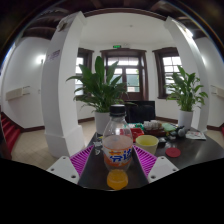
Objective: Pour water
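Clear plastic bottle [118, 140] with a dark cap stands upright on the desk [185, 155] between the spread jaws, whose pink pads [82, 160] flank it without clearly pressing, likely lined up for a grasp. Beyond it sit a yellow cup [148, 143] and potted plants [103, 90].

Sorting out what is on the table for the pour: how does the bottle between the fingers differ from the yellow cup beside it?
The bottle is clear, tall and capped, with a printed label; the yellow cup is opaque, short and open at the top. The bottle stands between the claw fingers; the cup sits just beyond the right finger. Both stand upright on the dark table.
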Available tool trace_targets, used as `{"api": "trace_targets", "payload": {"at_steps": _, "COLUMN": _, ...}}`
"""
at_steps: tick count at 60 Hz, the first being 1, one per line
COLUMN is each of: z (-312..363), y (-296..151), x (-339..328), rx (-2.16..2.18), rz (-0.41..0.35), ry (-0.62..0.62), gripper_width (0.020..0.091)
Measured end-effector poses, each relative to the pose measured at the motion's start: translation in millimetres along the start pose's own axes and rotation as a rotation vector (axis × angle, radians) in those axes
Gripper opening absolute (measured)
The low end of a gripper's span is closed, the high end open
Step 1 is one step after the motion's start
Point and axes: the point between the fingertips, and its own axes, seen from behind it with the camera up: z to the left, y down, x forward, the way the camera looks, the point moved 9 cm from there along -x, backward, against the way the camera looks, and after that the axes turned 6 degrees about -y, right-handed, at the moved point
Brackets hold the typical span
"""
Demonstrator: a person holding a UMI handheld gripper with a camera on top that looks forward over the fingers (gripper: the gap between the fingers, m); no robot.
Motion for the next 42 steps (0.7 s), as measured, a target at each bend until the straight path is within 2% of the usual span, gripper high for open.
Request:
{"api": "trace_targets", "payload": {"at_steps": 10, "z": -3.9, "y": 2.1, "x": 19.2, "rx": 0.031, "rz": -0.009, "ry": -0.012, "gripper_width": 0.0725}}
{"api": "trace_targets", "payload": {"at_steps": 14, "z": -10.3, "y": 3.0, "x": 26.1, "rx": 0.038, "rz": -0.017, "ry": 0.003, "gripper_width": 0.0702}}
{"api": "trace_targets", "payload": {"at_steps": 15, "z": -16.1, "y": 1.6, "x": 32.4, "rx": 0.037, "rz": -0.017, "ry": 0.008, "gripper_width": 0.0686}}
{"api": "trace_targets", "payload": {"at_steps": 18, "z": -12.7, "y": 7.7, "x": 25.6, "rx": 0.027, "rz": -0.024, "ry": 0.016, "gripper_width": 0.0498}}
{"api": "trace_targets", "payload": {"at_steps": 26, "z": -14.0, "y": 9.5, "x": 23.4, "rx": 0.018, "rz": -0.043, "ry": -0.009, "gripper_width": 0.0386}}
{"api": "trace_targets", "payload": {"at_steps": 28, "z": -13.2, "y": 10.9, "x": 22.4, "rx": 0.017, "rz": -0.051, "ry": -0.007, "gripper_width": 0.0401}}
{"api": "trace_targets", "payload": {"at_steps": 29, "z": -13.2, "y": 11.1, "x": 22.1, "rx": 0.014, "rz": -0.054, "ry": -0.005, "gripper_width": 0.0354}}
{"api": "trace_targets", "payload": {"at_steps": 42, "z": -14.8, "y": 10.3, "x": 24.8, "rx": 0.011, "rz": -0.051, "ry": -0.008, "gripper_width": 0.0352}}
